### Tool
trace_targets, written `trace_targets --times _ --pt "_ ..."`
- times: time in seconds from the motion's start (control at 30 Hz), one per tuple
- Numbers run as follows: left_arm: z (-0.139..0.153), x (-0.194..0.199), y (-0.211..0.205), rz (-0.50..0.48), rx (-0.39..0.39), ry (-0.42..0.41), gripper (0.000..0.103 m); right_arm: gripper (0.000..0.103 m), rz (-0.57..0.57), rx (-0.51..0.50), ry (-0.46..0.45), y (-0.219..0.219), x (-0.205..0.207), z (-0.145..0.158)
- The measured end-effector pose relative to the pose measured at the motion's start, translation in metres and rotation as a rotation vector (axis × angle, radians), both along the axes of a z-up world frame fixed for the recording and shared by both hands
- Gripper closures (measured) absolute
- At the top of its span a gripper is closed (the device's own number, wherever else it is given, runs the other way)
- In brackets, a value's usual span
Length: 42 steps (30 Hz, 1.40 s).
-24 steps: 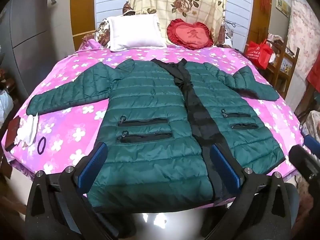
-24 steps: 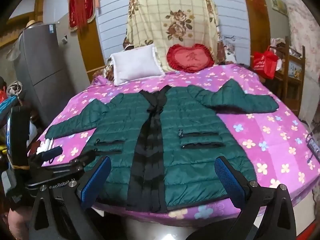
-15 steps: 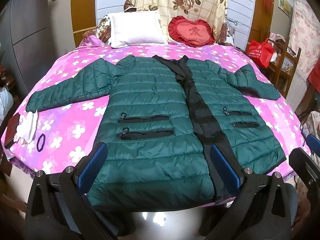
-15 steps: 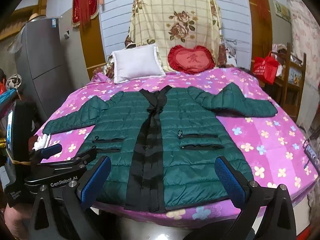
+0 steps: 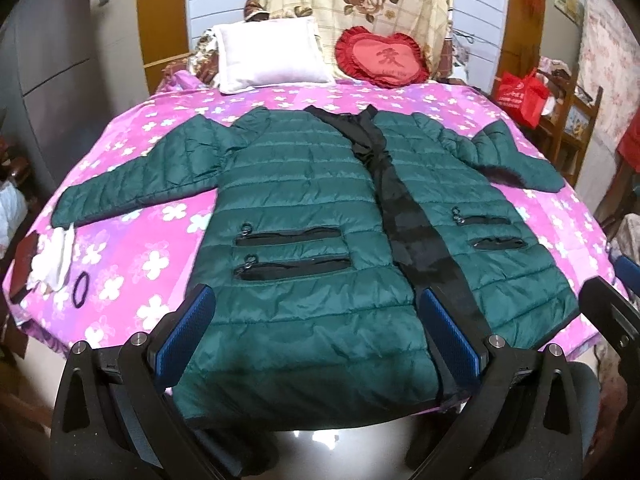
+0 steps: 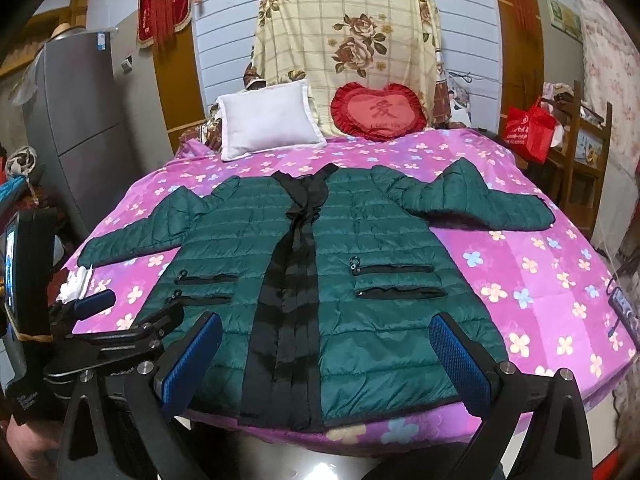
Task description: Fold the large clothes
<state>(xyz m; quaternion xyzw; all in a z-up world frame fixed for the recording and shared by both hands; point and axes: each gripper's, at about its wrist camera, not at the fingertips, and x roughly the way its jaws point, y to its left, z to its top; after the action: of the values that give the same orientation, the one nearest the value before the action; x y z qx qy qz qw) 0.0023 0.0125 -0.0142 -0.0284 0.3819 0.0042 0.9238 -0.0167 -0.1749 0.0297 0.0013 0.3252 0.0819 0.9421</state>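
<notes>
A dark green quilted jacket (image 5: 304,208) lies front up on the pink flowered bed (image 5: 132,248), sleeves spread, with a black strip down the middle. It also shows in the right wrist view (image 6: 352,248). My left gripper (image 5: 320,336) is open and empty above the jacket's hem on its left half. My right gripper (image 6: 328,356) is open and empty above the hem near the black strip. The left gripper's body also shows at the left of the right wrist view (image 6: 100,332).
A white pillow (image 5: 268,56) and a red heart cushion (image 5: 382,58) lie at the head of the bed. White cloth (image 5: 52,256) and a black hair tie (image 5: 81,289) lie at the bed's left edge. A red bag (image 5: 522,96) sits on a wooden shelf at right.
Both cameras have dropped slightly and come a little closer to the jacket's hem. The jacket has not moved. Both grippers stay open.
</notes>
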Motion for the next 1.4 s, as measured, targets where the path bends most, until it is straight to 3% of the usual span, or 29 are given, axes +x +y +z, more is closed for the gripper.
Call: trace_targets --times 0.2,0.7,1.1,1.23,1.4 --pt "-0.003 0.016 0.006 0.03 -0.014 0.011 0.001 0.0 -0.013 0.018 0.01 -0.001 0.017 -0.003" --pt "-0.01 0.065 0.004 0.046 0.037 0.036 0.001 0.0 -0.014 -0.072 0.009 0.002 0.071 -0.016" --pt "0.007 0.127 0.008 -0.013 0.071 0.015 0.001 0.0 -0.028 -0.09 0.008 0.003 0.134 -0.02" --pt "0.011 0.157 0.013 -0.003 0.098 0.001 0.001 0.0 -0.041 -0.101 0.003 0.007 0.157 -0.019" --pt "0.008 0.177 0.022 0.018 0.075 -0.009 0.001 0.0 -0.041 -0.119 -0.017 0.014 0.184 -0.022"
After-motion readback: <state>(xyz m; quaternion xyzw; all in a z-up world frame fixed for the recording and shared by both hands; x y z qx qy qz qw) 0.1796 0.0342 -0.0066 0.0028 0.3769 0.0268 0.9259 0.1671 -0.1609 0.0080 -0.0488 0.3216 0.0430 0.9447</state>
